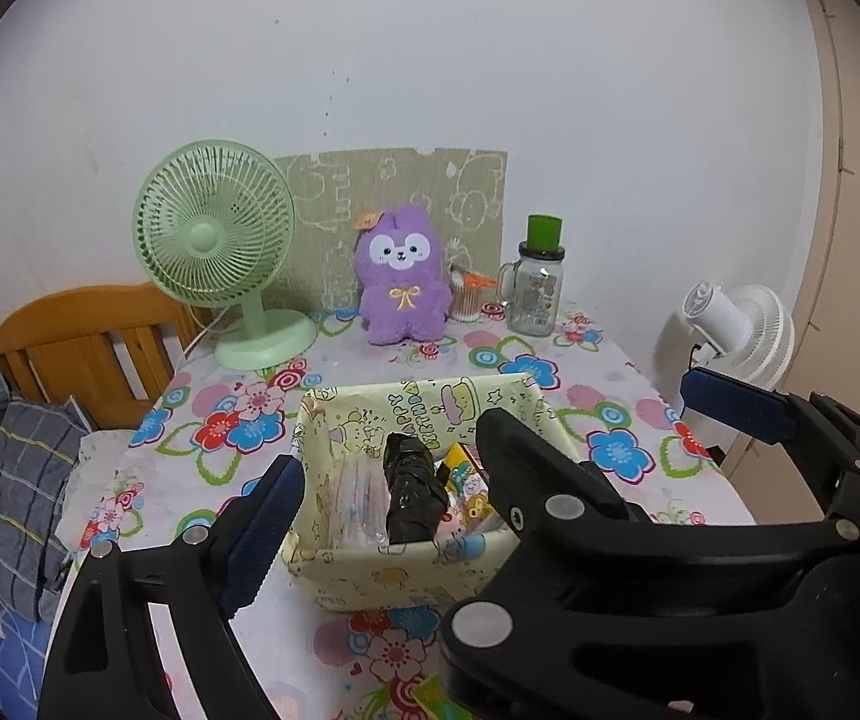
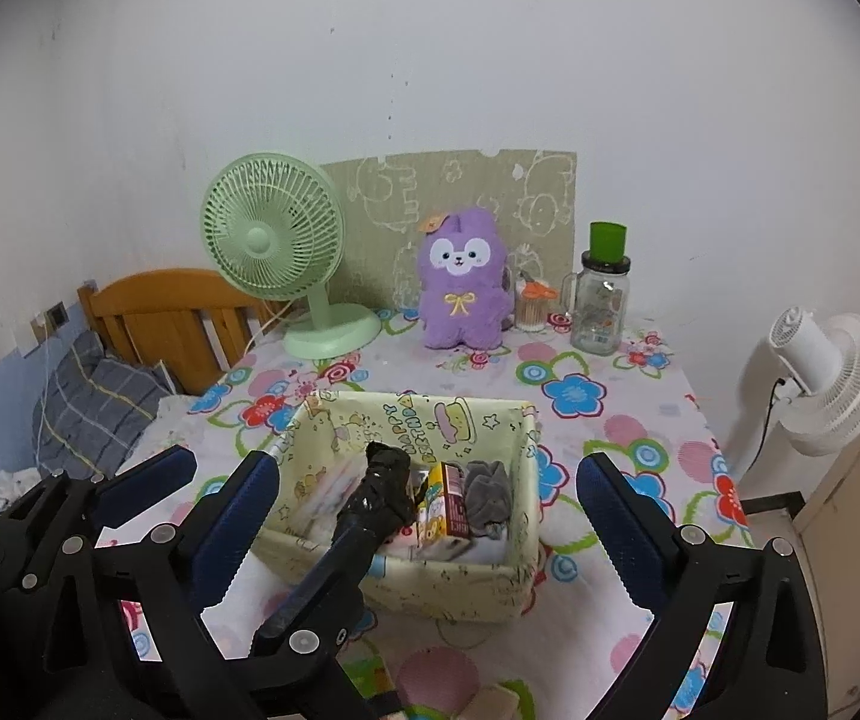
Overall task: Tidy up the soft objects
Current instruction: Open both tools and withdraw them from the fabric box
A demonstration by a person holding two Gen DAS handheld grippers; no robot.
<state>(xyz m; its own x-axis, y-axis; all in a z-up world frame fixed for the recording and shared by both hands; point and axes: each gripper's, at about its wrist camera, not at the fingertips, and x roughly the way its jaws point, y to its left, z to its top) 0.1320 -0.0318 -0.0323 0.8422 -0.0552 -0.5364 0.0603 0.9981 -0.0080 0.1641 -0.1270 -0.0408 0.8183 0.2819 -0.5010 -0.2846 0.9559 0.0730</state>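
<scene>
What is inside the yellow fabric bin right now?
The bin holds a black folded umbrella, a small printed carton, grey cloth and clear packets. Whatever lies beneath them is covered.

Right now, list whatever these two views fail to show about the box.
- Box right half, left wrist view: hidden behind the right claw.
- Clear packet, right wrist view: blurred, contents unreadable.
- Black bundle lower end: covered by a left claw finger.
- Grey cloth: item type unclear.
</scene>
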